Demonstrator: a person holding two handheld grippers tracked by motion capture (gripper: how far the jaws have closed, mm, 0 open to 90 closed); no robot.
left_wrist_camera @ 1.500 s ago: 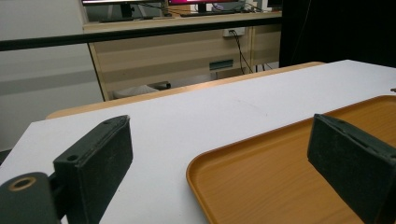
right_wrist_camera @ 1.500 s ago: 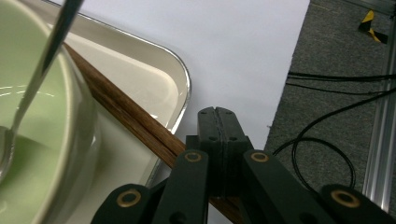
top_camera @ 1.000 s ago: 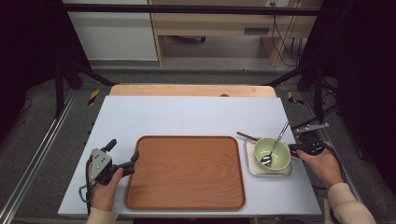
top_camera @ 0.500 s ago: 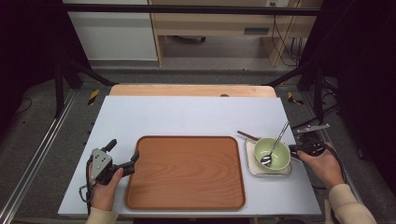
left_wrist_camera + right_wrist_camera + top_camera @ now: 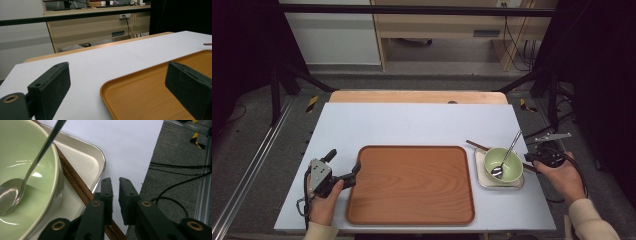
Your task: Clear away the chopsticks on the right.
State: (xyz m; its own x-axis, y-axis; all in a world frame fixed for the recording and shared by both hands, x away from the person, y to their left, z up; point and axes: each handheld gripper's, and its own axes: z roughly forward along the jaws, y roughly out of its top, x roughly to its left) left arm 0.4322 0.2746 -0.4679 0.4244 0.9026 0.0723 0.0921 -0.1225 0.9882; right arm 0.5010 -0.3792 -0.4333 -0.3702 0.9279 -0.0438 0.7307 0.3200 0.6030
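A lab: black frame rig (image 5: pixel 412 10), trailing cables (image 5: pixel 517 40), bare white table (image 5: pixel 412 125).

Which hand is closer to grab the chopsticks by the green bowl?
Probably the right. The right gripper sits just above the chopsticks beside the green bowl, jaws just opening, nothing between them. The left gripper is across the wooden tray.

Over by the right edge of the white tabletop (image 5: pixel 412 125) sits a pale green bowl (image 5: pixel 511 171), upright, in a small white dish (image 5: pixel 482 180). A metal spoon (image 5: pixel 508 154) rests in the bowl, handle leaning out towards the far right corner. A wooden strip (image 5: pixel 412 96) runs along the far edge. Black cables (image 5: pixel 175 167) lie on the grey floor beyond the right edge.
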